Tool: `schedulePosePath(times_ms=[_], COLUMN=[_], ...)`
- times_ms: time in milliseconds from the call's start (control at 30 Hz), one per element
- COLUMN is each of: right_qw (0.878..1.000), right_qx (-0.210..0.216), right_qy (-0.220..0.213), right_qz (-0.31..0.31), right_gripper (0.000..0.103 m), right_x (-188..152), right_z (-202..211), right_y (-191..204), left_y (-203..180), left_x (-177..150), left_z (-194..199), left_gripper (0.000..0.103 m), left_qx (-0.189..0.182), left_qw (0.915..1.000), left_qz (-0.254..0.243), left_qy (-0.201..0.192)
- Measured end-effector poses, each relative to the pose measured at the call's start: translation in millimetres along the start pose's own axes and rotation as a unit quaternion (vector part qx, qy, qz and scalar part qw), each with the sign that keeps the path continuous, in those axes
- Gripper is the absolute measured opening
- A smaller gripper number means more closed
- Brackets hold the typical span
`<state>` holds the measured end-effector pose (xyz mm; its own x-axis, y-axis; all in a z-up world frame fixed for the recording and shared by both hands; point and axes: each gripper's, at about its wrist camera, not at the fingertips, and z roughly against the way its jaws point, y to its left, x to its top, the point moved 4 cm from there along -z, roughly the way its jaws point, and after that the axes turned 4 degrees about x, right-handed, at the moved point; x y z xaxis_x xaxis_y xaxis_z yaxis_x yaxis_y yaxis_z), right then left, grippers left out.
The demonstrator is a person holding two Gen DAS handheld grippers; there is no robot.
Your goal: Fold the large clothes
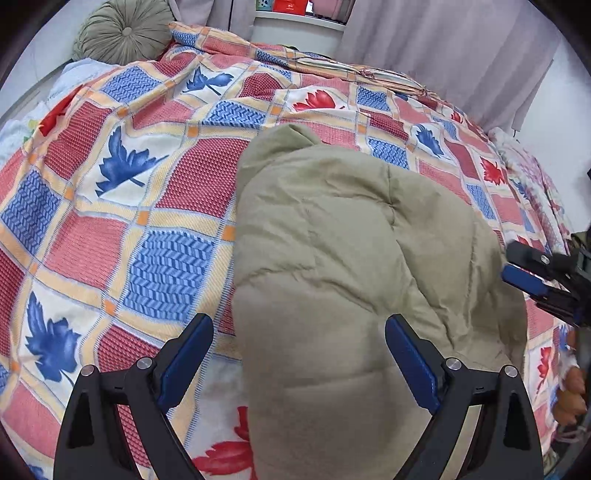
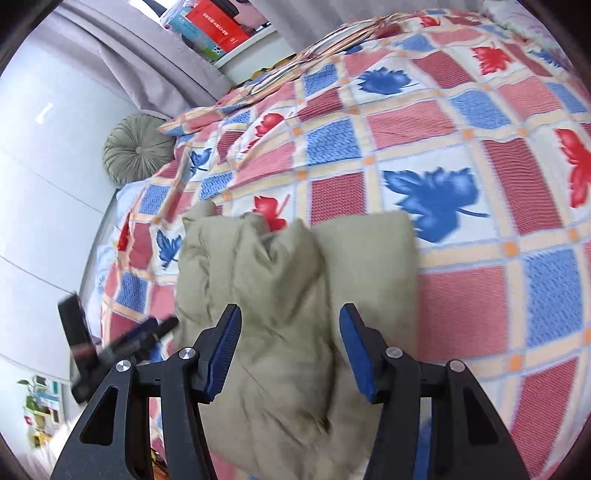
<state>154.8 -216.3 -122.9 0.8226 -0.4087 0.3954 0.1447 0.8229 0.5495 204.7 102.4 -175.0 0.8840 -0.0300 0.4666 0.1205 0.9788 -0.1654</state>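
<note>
An olive padded garment [image 1: 332,251] lies folded in a thick bundle on the bed's leaf-patterned blanket [image 1: 110,229]. My left gripper [image 1: 299,328] hangs over its near end with the jaws wide apart. One finger is over the blanket, the other over the garment, and neither presses on anything. In the right wrist view the garment [image 2: 288,280] shows a raised fold running between the fingers of my right gripper [image 2: 291,317]. Those jaws stand apart and the pads do not pinch the cloth. The right gripper [image 1: 524,269] also shows at the garment's right edge, and the blurred left gripper [image 2: 155,330] at its left.
A round olive cushion [image 1: 125,31] leans at the head of the bed near a white wall [image 2: 44,177]. Grey curtains [image 1: 443,48] hang behind, with a shelf holding a red box [image 2: 218,26]. A folded striped cloth [image 1: 369,74] lies at the far edge. A person's hand [image 1: 570,391] shows at lower right.
</note>
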Motion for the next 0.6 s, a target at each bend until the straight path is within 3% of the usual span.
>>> schedulePosePath(times_ms=[100,167,233,333,433,600], right_qw=[1.000,0.999,0.997,0.991,0.989,0.990], right_qx=[0.002,-0.014,-0.058,-0.102,-0.109,-0.116], right_qy=[-0.003,0.002,0.011,0.023,0.037,0.041], right_qz=[-0.021,-0.046,-0.059,-0.079,-0.095,-0.074], right_gripper=[0.058,0.018,0.011,0.010,0.006,0.005], right_x=[17.3,20.5,16.9,5.0,-9.9,-20.6], right_z=[-37.9,-57.3,-68.4,-79.1,-86.2,-92.5], right_y=[9.8,4.8,-6.4,-30.1,-51.5,-59.4], left_y=[-10.2,-15.2,-18.5,-18.3,-17.2,-21.5], left_x=[-15.5,-29.6,-45.1,-55.8,-59.7,-61.9], left_z=[4.0,-0.9,-11.0,-22.5,-31.1,-28.9], left_gripper=[0.096,0.096,0.096,0.102,0.103,0.103], left_qx=[0.007,0.007,-0.012,-0.026,-0.032,-0.009], left_qw=[0.9998,0.9995,0.9988,0.9983,0.9975,0.9973], left_qz=[-0.017,-0.027,-0.025,-0.020,-0.016,-0.040], left_qy=[0.003,0.018,0.039,0.049,0.061,0.061])
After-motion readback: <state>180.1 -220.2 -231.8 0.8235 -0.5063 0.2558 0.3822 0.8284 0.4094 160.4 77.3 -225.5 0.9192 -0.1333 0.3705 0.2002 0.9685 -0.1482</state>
